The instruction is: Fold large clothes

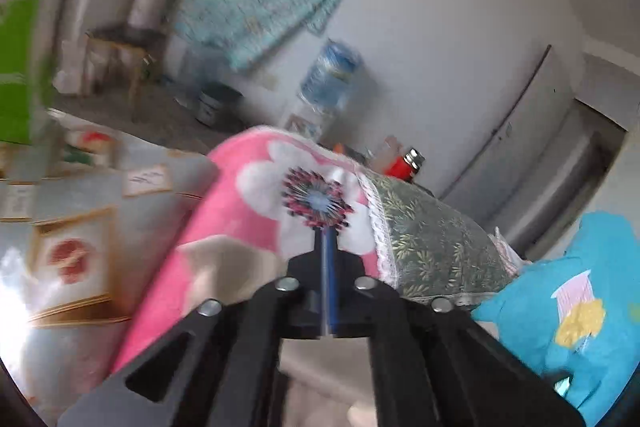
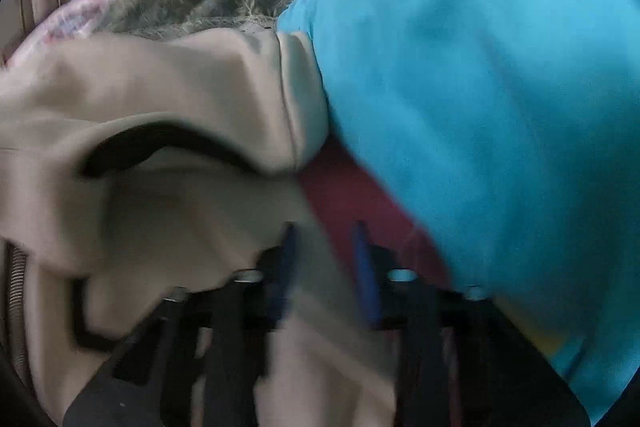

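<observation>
1. On your left side, you are carrying the left gripper [image 1: 329, 247] with its blue pads pressed flat together and nothing caught between them. No cloth is showing in the seam where the pads meet, so I judge this hand is travelling free rather than carrying a garment.
2. You are aiming that tool slightly downward at the pink flowered blanket [image 1: 256, 195], which is draped over a rounded heap beside a green leaf-patterned cushion [image 1: 432, 239]. These look like bedding in the background, not the piece to be folded.
3. Lower in that view, the beige garment [image 1: 320, 379] is lying under the gripper's arms; this is probably the large piece you are working on.
4. At the right edge there, a blue printed cloth [image 1: 576, 311] is hanging in frame; I cannot tell whether it is a garment or your sleeve.
5. Moving to your right side, you are pointing the right gripper [image 2: 326, 267] steeply down into the pile, its pads standing a little apart. Beige fabric is lying at the gap, but the blur is hiding whether the pads are pressing on it.
6. The beige garment [image 2: 160, 99] is bunched in loose folds with a dark trim, touching the blue cloth [image 2: 480, 107] and a dark red fabric [image 2: 352, 195] between them. It is looking crumpled, so the folding is probably at an early stage.
</observation>
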`<state>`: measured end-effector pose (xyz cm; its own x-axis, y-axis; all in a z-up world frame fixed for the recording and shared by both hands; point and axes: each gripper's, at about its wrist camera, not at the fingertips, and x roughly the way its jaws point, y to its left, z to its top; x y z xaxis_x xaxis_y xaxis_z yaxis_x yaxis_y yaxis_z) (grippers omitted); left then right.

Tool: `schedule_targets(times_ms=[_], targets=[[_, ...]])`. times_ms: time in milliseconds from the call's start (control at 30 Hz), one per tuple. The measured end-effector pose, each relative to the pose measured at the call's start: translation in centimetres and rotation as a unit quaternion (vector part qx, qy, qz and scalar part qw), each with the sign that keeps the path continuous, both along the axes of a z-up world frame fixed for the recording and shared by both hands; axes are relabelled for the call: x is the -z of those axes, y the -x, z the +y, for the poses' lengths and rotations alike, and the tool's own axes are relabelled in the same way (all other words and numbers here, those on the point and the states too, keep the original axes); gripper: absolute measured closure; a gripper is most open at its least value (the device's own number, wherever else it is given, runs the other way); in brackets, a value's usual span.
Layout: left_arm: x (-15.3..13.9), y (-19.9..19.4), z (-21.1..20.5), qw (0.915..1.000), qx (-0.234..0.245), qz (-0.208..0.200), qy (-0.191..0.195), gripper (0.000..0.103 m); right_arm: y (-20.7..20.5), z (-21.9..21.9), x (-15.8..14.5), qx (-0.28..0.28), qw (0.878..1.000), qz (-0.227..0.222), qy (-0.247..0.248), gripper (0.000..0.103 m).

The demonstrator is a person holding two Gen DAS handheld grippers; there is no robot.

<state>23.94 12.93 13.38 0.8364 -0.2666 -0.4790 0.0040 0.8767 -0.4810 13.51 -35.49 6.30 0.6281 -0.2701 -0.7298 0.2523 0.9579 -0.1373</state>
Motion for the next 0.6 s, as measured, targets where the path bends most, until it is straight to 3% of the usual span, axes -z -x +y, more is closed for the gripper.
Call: schedule_targets(times_ms=[100, 200, 300, 333, 367, 433, 533, 567, 600], targets=[[2.1, -2.9, -0.2, 0.9991, -0.010, 0.037, -0.020, 0.103, 0.7, 1.8, -3.7, -0.046, 0.995, -0.089, -0.022, 0.092], [6.1, -4.4, 1.5, 0.9954, -0.033, 0.089, 0.005, 0.103, -2.4, 3.7, -6.4, -0.115, 0.982, -0.136, -0.056, 0.092], [11.1, -3.5, 5.6, 0.9846, -0.052, 0.114, 0.123, 0.100, -7.7, 2.8, -4.7, -0.093, 0.988, -0.105, -0.068, 0.092], [12.7, -2.8, 7.2, 0.9736, -0.054, 0.107, 0.194, 0.100, -9.7, 1.2, -2.6, -0.063, 0.993, -0.073, -0.068, 0.092], [14.0, -2.3, 8.2, 0.9634, -0.056, 0.103, 0.241, 0.100, -10.6, -0.4, -0.9, -0.050, 0.992, -0.055, -0.100, 0.095], [15.5, -1.7, 8.8, 0.9520, -0.052, 0.094, 0.287, 0.099, -10.3, -2.7, 1.0, -0.054, 0.985, -0.073, -0.149, 0.101], [14.1, -1.8, 8.4, 0.9591, -0.060, 0.109, 0.254, 0.100, -9.9, -1.7, 0.1, -0.054, 0.990, -0.071, -0.109, 0.101], [12.2, -1.4, 7.7, 0.9688, -0.084, 0.111, 0.206, 0.101, -9.9, -1.0, -0.4, -0.053, 0.993, -0.065, -0.081, 0.101], [10.5, -0.9, 7.0, 0.9765, -0.102, 0.102, 0.160, 0.101, -9.1, 0.3, -1.6, -0.050, 0.996, -0.067, -0.021, 0.101]])
